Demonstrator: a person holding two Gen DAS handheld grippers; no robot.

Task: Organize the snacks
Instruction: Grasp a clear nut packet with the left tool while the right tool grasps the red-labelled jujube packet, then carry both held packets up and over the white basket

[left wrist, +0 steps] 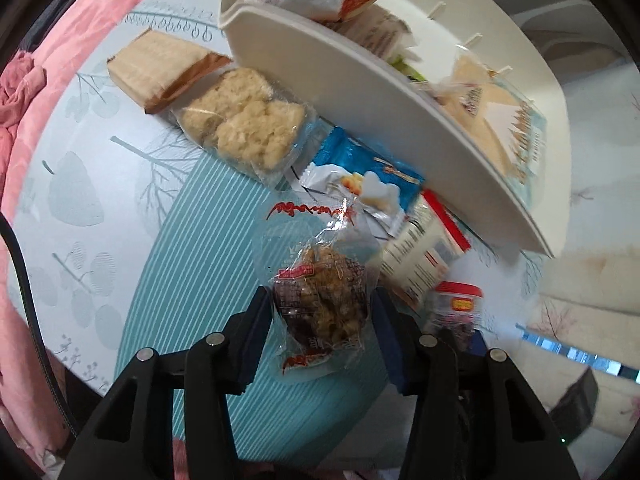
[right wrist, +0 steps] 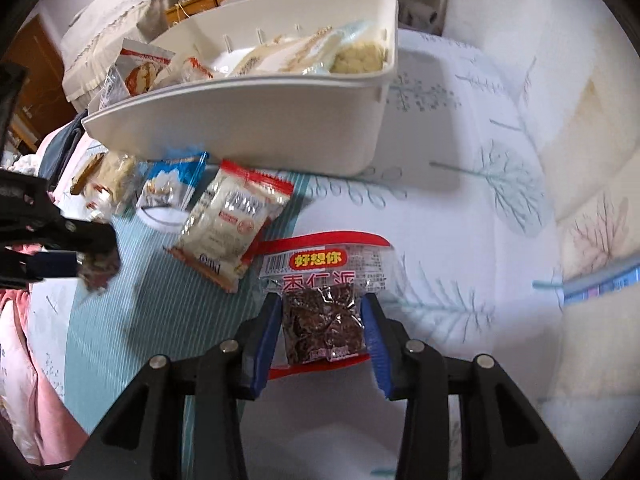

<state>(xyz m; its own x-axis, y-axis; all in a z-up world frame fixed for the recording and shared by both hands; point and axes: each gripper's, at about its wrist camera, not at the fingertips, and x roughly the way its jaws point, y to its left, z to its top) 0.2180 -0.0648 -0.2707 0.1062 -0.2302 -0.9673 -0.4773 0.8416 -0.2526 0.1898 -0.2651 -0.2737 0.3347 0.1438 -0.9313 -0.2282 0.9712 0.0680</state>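
From the left wrist, the left gripper (left wrist: 320,316) has its jaws closed on a clear-wrapped walnut-date snack (left wrist: 320,304), the blue pads pressing each side of the brown lump. The packet looks lifted off the tablecloth (left wrist: 80,184), with loose film hanging out front and back. Beyond it lie a blue-and-white cracker packet (left wrist: 360,184), a clear pack of pale rice cakes (left wrist: 244,128) and, farthest left, a wrapped sandwich cake (left wrist: 160,66). The white bin (left wrist: 360,92) slants across the far right, already holding several packets. A red-lidded packet (left wrist: 458,300) blurs at near right.

From the right wrist, the right gripper (right wrist: 324,328) is clamped on a red-edged date packet (right wrist: 324,304) — dark filling between the pads, printed label pointing toward the bin. A red-and-white packet (right wrist: 232,224) lies just left of it on the teal striped mat (right wrist: 160,320). The bin sits at the far centre; its near wall (right wrist: 248,124) faces both grippers. The other gripper shows at the left edge with its snack, blurred.

Risks, as I judge them: both packets are slippery film around a lump, so either could twist or slide out in transit. The bin's near wall is tall — a low approach would snag the dangling film. With both arms heading for the same bin, they could bump.
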